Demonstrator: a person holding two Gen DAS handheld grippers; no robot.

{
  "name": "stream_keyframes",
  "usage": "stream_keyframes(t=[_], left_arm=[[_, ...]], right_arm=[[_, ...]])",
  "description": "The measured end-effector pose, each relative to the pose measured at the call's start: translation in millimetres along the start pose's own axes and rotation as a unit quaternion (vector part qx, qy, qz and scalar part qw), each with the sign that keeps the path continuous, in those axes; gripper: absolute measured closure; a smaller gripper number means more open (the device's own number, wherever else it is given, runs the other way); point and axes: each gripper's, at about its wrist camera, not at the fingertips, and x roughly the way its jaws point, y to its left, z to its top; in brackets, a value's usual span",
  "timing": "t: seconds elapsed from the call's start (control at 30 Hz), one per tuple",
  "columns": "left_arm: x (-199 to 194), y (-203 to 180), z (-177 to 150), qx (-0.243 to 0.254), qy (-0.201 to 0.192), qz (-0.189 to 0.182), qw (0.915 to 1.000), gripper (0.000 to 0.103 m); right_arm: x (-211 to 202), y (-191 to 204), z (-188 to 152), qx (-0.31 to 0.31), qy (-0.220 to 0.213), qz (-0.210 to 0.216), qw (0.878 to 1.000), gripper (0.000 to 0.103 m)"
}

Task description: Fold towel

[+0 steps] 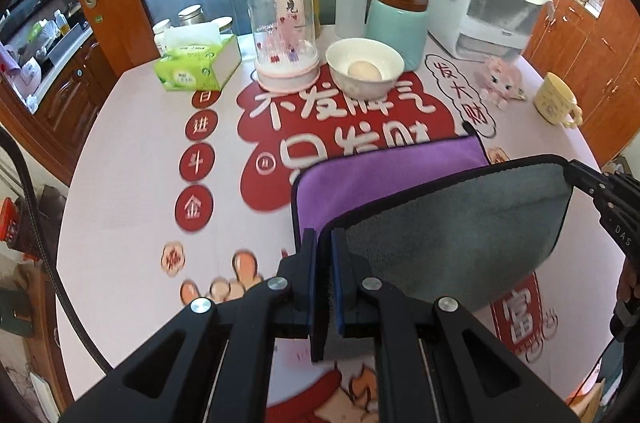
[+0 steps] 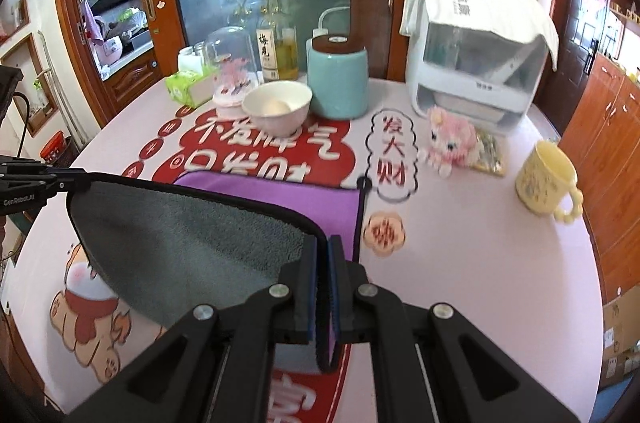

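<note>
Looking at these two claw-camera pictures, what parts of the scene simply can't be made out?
- Left wrist view: the near part of the towel lies behind the left claw, so the clamped corner is mostly hidden.
- Right wrist view: the table under the raised grey flap is covered by the towel.
- Right wrist view: the right claw hides its clamped corner.
- Both views: the egg-like thing in the white bowl is partly hidden by the rim.

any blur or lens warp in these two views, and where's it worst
Left wrist view: heavy fisheye bend, dark corners; the tablecloth print smears near the towel, while the bowl stays sharp. Right wrist view: same warp, with the door frames bowed; blur on the print by the mug; bright glare from the right-hand room.
</note>
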Motion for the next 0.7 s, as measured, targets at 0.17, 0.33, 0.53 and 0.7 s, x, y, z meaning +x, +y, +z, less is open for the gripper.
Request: stream_keyframes(t=[0.17, 0.33, 0.53, 0.7], left_arm=[[32.5, 6.6, 22.2, -0.003, 0.006, 0.008, 0.9999, 0.098], [68.4, 16.3, 37.9, -0.011, 0.018, 0.013, 0.9997, 0.098], [108.6, 19.5, 51.7, -0.015, 0.037, 0.015, 0.9991, 0.098], [133.5, 23.6, 54.6, -0.027, 0.052, 0.017, 0.9982, 0.098]], right_arm=[[28.8, -6.0, 19.7, -0.004, -0.002, -0.002, 1.0, 0.098], [68.8, -13.9, 34.8, -0.002, 0.005, 0.002, 1.0, 0.098], [110.4, -21.2, 35.6, 0.005, 0.026, 0.004, 1.0, 0.098], [140.6, -25.8, 29.3, 0.01, 0.047, 0.003, 0.999, 0.098]])
